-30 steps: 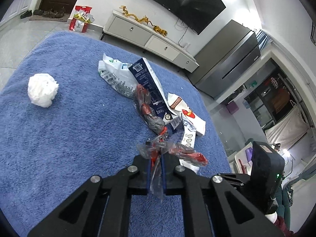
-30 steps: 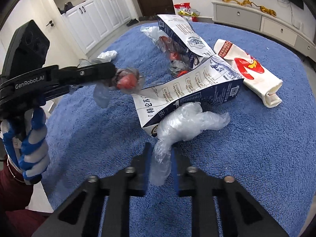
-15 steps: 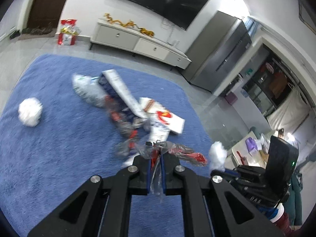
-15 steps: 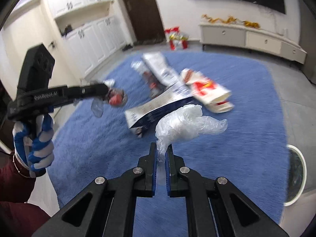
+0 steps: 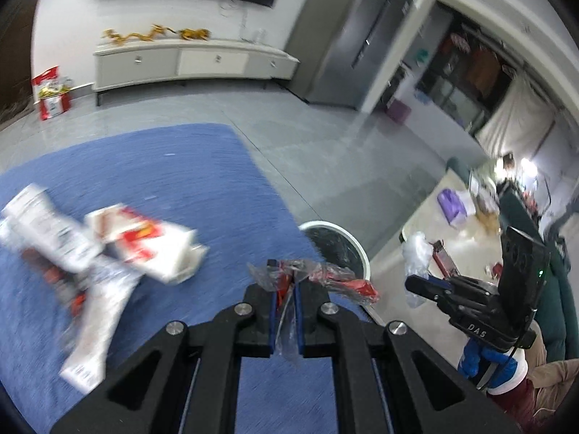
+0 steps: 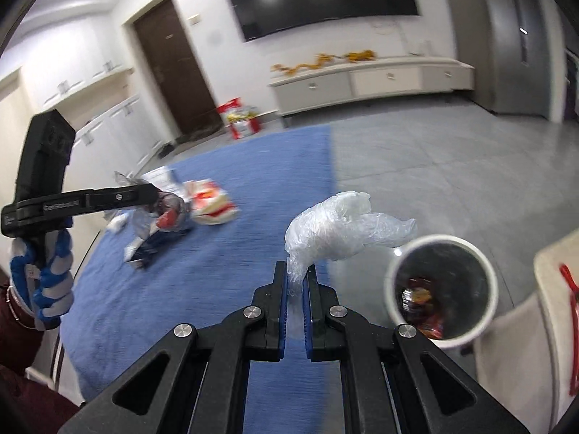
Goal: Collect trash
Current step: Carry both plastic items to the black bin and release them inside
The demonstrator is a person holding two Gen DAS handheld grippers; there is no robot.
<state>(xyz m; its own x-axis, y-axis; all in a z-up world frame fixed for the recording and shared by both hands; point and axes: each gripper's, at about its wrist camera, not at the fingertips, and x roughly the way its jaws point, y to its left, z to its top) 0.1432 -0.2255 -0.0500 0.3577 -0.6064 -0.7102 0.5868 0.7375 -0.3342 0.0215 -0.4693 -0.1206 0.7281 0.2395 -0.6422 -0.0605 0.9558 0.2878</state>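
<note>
The left gripper point(image 5: 286, 291) pinched a red-and-clear wrapper point(image 5: 325, 276) above the blue rug's point(image 5: 173, 166) edge, while the right gripper point(image 6: 296, 282) clamped a crumpled clear plastic bag point(image 6: 340, 229) beside the white trash bin point(image 6: 439, 289). Cartons point(image 5: 144, 242) lay scattered on the rug, grey tiled floor point(image 6: 434, 159) stretching toward a white TV cabinet point(image 6: 365, 79).

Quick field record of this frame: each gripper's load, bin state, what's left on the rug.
left gripper: shut on red-and-clear wrapper
right gripper: shut on clear plastic bag, held beside the bin, not over it
trash bin: white rim, open, on the floor beside the blue rug; wrappers already inside
left on rug: red-and-white carton, other cartons, blurred
</note>
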